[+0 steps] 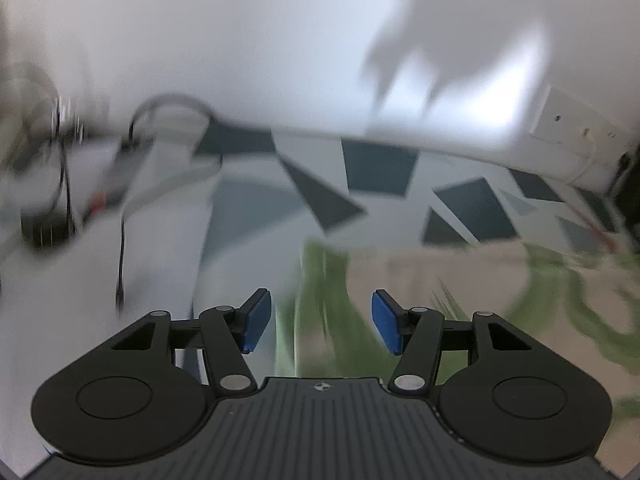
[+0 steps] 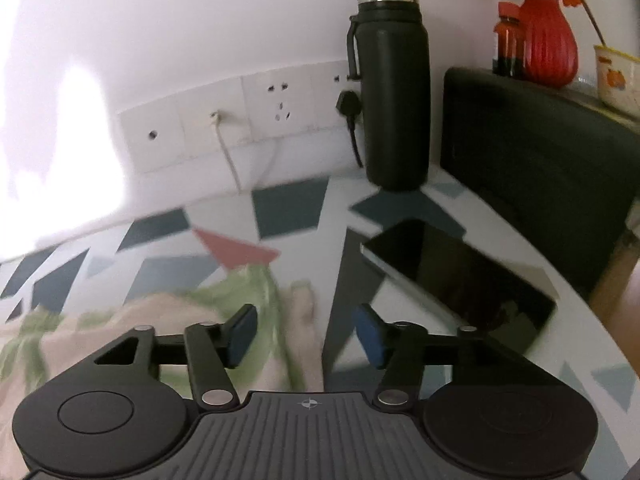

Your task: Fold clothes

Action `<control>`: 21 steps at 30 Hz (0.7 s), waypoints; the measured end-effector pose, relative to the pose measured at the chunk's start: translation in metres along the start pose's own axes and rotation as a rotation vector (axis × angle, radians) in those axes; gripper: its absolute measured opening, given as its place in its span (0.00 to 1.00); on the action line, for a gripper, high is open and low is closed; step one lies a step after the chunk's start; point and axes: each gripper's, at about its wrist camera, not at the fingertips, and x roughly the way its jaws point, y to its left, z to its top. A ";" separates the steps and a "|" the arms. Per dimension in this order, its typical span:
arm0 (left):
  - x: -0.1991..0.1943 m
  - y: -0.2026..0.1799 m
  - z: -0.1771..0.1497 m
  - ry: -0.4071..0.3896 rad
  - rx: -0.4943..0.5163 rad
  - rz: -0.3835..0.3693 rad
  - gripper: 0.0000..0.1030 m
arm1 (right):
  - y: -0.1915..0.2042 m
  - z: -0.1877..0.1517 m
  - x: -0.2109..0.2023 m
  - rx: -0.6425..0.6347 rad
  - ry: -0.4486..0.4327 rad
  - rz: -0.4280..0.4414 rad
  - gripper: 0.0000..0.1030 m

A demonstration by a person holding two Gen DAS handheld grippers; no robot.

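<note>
The left tool (image 1: pixel 320 322) is seen with its blue pads (image 1: pixel 256 320) spread wide, nothing caught between them. Directly beneath and ahead of the gap, a cream garment with green leaf print (image 1: pixel 420 280) is spread on the counter (image 1: pixel 248 208); the view is blurred, so whether the pads touch the cloth cannot be told. Ahead of the garment, the counter's white covering with dark blue-grey shapes is seen. Off to the left of this tool, a black cable (image 1: pixel 120 264) and some dark blurred items lie on the counter. Farthest ahead, a white wall (image 1: pixel 240 40) is seen, a white socket strip (image 1: pixel 576 120) on it to the right.

The right tool (image 2: pixel 305 334) is likewise spread apart and empty. The same garment (image 2: pixel 160 320) lies below and left of its gap, one crumpled edge reaching between the pads. Just right of and ahead of this tool, a dark phone (image 2: pixel 460 276) lies flat on the counter (image 2: pixel 296 208). Farther ahead, a tall black bottle (image 2: pixel 394 88) stands upright against the wall, with wall sockets (image 2: pixel 248 116) to its left and a black plug (image 2: pixel 348 104) beside it. To the far right, a red vase (image 2: pixel 550 36) is set upon a black box (image 2: pixel 532 152).
</note>
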 end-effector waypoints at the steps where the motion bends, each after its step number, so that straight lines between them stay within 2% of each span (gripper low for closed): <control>1: -0.005 0.002 -0.007 0.024 -0.010 -0.005 0.56 | 0.000 -0.004 -0.005 -0.006 0.012 -0.001 0.60; 5: -0.024 0.009 -0.036 0.113 -0.039 -0.028 0.56 | -0.001 -0.021 -0.027 -0.015 0.030 -0.030 0.63; 15: -0.059 0.009 -0.093 0.193 -0.013 -0.045 0.56 | -0.010 -0.061 -0.084 0.008 0.046 -0.047 0.62; 21: -0.078 0.003 -0.120 0.210 -0.002 -0.056 0.59 | -0.009 -0.089 -0.115 0.010 0.079 -0.042 0.62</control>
